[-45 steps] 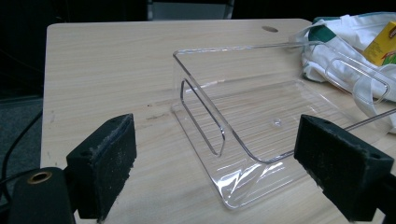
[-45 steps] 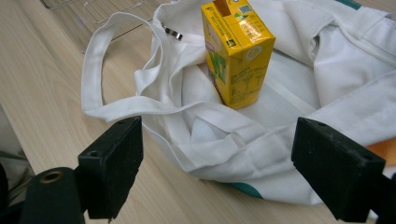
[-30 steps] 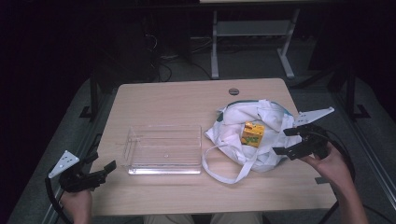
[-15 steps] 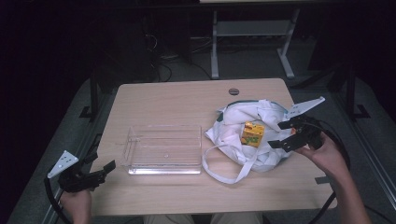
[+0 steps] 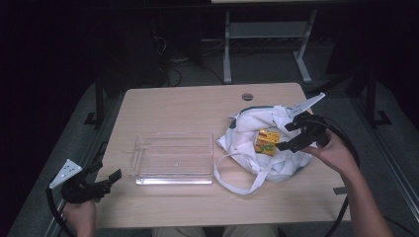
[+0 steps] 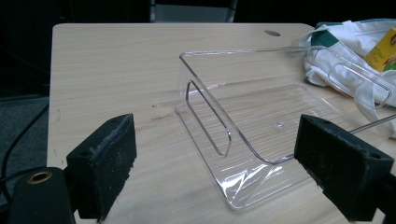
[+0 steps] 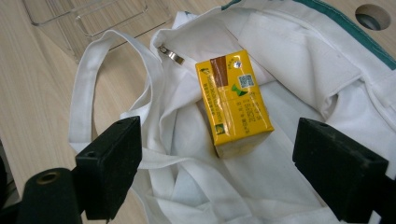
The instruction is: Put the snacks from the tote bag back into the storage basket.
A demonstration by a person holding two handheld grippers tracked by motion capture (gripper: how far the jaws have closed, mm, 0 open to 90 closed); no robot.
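early stage: right tongs [image 7: 217, 175] spread wide, hovering just above the small yellow juice carton [image 7: 233, 102], not touching it. the carton lies on its side on the crumpled white cloth tote bag [image 5: 257, 148]. the clear rectangular plastic tray [image 5: 173, 158] beside the bag holds nothing. left tongs [image 5: 101, 181] spread, idle at the light wooden table [image 5: 188, 106] edge. my read: grasp, lift and transfer all remain.

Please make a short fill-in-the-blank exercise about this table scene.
1. The yellow carton lies on the white ____.
2. The clear tray holds ____.
3. The right tongs are ____, one jaw on each side of the carton.
4. The left tongs are at the table's front-____ corner.

Missing words: bag; nothing; open; left
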